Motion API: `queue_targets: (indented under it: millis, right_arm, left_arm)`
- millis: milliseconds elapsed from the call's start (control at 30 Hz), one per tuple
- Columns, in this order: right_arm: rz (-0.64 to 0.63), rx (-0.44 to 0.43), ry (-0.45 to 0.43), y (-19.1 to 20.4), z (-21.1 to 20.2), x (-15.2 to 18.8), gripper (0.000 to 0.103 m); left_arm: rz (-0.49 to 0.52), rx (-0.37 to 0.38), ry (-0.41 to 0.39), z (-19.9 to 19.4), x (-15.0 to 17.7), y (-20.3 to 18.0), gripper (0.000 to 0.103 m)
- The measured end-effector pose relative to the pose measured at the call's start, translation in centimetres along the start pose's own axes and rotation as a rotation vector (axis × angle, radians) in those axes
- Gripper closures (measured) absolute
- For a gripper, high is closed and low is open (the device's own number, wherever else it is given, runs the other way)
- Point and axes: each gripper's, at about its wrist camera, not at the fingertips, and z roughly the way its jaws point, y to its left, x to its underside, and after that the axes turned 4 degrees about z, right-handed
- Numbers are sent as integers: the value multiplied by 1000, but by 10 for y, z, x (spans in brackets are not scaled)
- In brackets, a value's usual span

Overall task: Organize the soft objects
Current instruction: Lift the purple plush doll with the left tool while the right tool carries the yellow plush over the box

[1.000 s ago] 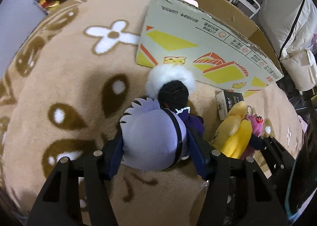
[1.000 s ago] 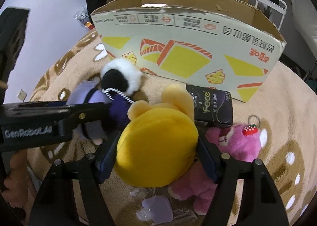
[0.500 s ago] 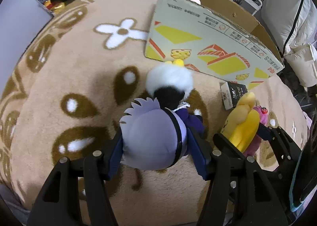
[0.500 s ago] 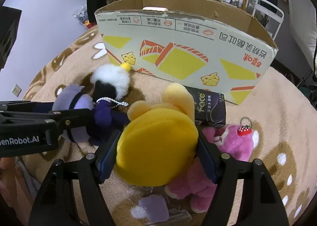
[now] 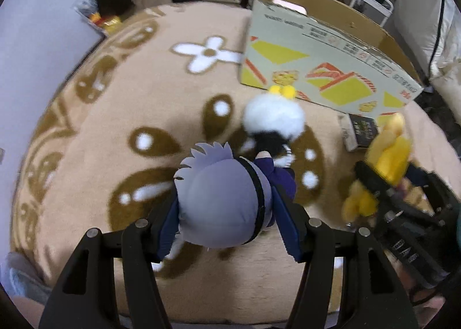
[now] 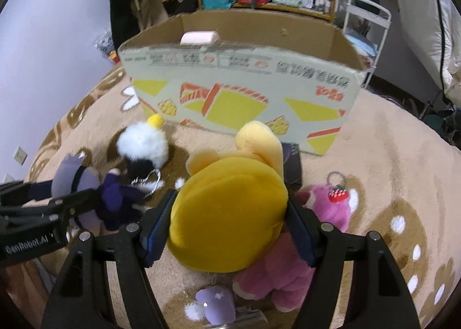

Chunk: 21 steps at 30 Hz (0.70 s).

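Note:
My left gripper (image 5: 227, 213) is shut on a grey-haired doll in purple clothes (image 5: 222, 199) and holds it above the blanket; doll and gripper also show at the left of the right wrist view (image 6: 86, 184). My right gripper (image 6: 230, 222) is shut on a yellow plush bear (image 6: 230, 213), lifted above the blanket; the bear shows at the right in the left wrist view (image 5: 389, 156). A white and black fluffy plush (image 5: 273, 121) lies before the open cardboard box (image 6: 239, 92). A pink plush bear (image 6: 288, 271) lies under the yellow one.
A tan patterned blanket (image 5: 115, 127) covers the surface. A small dark box (image 5: 363, 130) lies by the cardboard box. A small lilac plush (image 6: 216, 306) lies near my right gripper. Shelves, clothes and a white cart (image 6: 366, 29) stand behind.
Both grippers have risen and pulled back with their toys. The yellow bear has lifted off the pink bear, and the grey-haired doll has come away from the fluffy plush.

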Motion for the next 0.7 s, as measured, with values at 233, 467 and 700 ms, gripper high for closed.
queue_targets:
  millis: [233,467,700]
  right_arm:
    - [50,22,-114,-11,-25,-6,29]
    - [88,1,-224,-17,-53,-15,31]
    - [90,-32,-290,-16,-71,-23,32]
  left_arm:
    - [-13,-61,-135,-27,1,1,43]
    - [-4,-116,-292,-53,-4,0,43]
    - [0,-118,-436,-79,-10,-1,43]
